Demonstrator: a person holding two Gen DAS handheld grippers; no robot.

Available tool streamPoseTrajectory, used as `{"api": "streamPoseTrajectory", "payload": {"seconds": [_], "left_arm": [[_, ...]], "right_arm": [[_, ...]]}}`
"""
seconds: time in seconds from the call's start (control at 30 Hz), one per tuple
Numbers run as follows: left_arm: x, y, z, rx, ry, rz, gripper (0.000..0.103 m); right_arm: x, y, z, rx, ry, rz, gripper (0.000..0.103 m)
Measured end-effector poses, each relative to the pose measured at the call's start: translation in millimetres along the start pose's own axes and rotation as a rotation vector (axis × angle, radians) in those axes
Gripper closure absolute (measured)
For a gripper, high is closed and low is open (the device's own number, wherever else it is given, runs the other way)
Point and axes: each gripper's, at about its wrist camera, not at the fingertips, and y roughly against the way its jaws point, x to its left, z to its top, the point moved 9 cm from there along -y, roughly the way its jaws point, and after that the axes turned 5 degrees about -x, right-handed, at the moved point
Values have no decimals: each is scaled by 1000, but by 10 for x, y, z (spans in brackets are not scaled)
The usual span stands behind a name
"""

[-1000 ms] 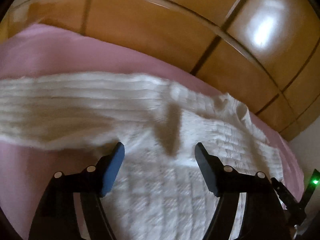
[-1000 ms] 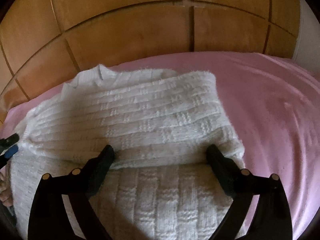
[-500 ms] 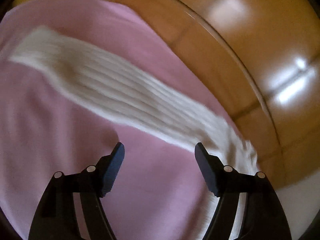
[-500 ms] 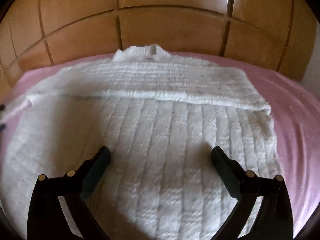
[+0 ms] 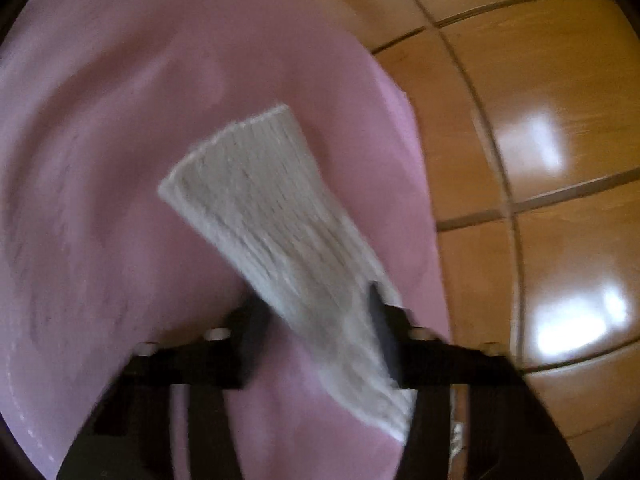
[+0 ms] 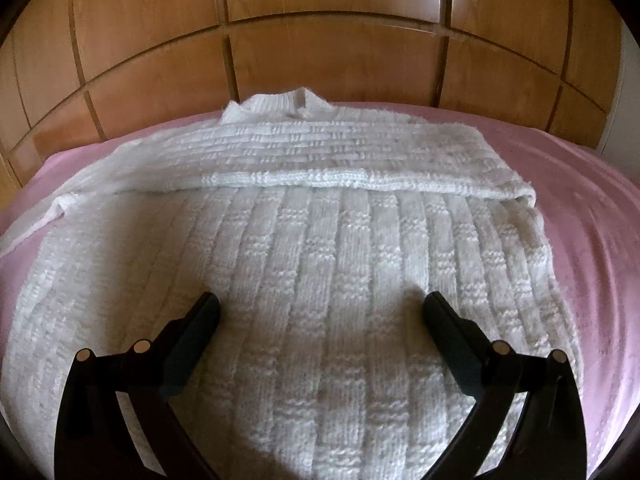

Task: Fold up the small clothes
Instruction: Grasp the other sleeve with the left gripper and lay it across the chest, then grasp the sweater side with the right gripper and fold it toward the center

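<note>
Your left gripper [image 5: 316, 320] has swung out along the sleeve [image 5: 272, 216] since a sec ago: back then it sat over the sweater body w/ jaws wide, now it's down near the cuff end and the jaws have just been closing, w/ the sleeve between them. Fingers sit on both sides of the knit, right one against its edge, left one blurred, so can't confirm a firm pinch yet. Sleeve runs from the gripper diagonally up-left across the pink bedspread [image 5: 100, 160], cuff lying flat, wooden headboard [image 5: 540, 120] off to the right. Your right gripper [image 6: 320, 320] has pulled back too: earlier it was at the folded sleeve, now it hovers over the lower body of the white sweater [image 6: 320, 260], jaws spread wide, nothing in them. In the right wrist view the sweater lies flat on the bedspread, collar [image 6: 296, 100] toward the headboard, one sleeve folded straight across the chest. Other sleeve trails off the left edge of that view.
</note>
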Motion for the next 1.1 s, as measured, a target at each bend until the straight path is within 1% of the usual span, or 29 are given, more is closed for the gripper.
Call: {"api": "streamPoseTrajectory", "payload": {"seconds": [0.03,0.07,0.1,0.17,0.2,0.27,0.37,0.43,0.5,0.6,0.67,0.73,0.77,0.8,0.87,0.9,0.93,0.97,1.07,1.1], "left_arm": [[-10,-35,44,-2,-15,21,92],[-61,-69,59,-5,-41,31,96],[-105,-65,50,-14,-55,32,96],[-278,20,50,-25,-115,-12,96],[-503,86,-51,-28,-181,-56,96],[-755,167,-204,-28,-276,-100,96],[-1327,258,-765,12,-464,-193,96],[-1522,297,-1122,47,-541,-237,96],[-1749,260,-1581,111,-606,-289,96],[-1970,182,-2325,194,-729,-317,96],[-2055,125,-2739,237,-786,-321,96],[-2090,75,-3067,259,-844,-316,96],[-2086,59,-3215,275,-875,-311,95],[-2085,41,-3322,289,-896,-308,90],[-2029,12,-3415,310,-916,-310,66],[-1975,58,-3437,314,-923,-311,60],[-1939,70,-3426,311,-934,-302,49],[-1896,68,-3409,300,-946,-293,48],[-1809,186,-3368,237,-989,-273,48],[-1728,252,-3342,208,-1001,-265,48]], "right_arm": [[3,5,-6,0,-1,0,2],[3,2,-4,-2,-2,2,2],[8,-2,-1,-2,-3,3,2],[15,-10,1,-1,1,0,2],[11,-14,3,-1,1,-1,2],[9,-18,5,0,1,1,2],[14,-5,-4,-1,-2,0,2],[14,-5,-3,-1,-2,1,2],[14,-6,-2,-2,-2,2,2],[12,-8,-3,-3,-4,4,2],[14,-2,3,-5,-8,7,2],[19,5,9,-6,-13,8,2],[19,4,12,-7,-16,11,2],[25,11,11,-8,-19,11,2],[28,15,14,-12,-25,15,2],[27,15,13,-13,-27,16,2],[25,12,14,-13,-29,17,2],[27,11,17,-14,-29,18,2],[27,12,15,-14,-31,16,2],[23,11,12,-14,-31,16,2]]}}
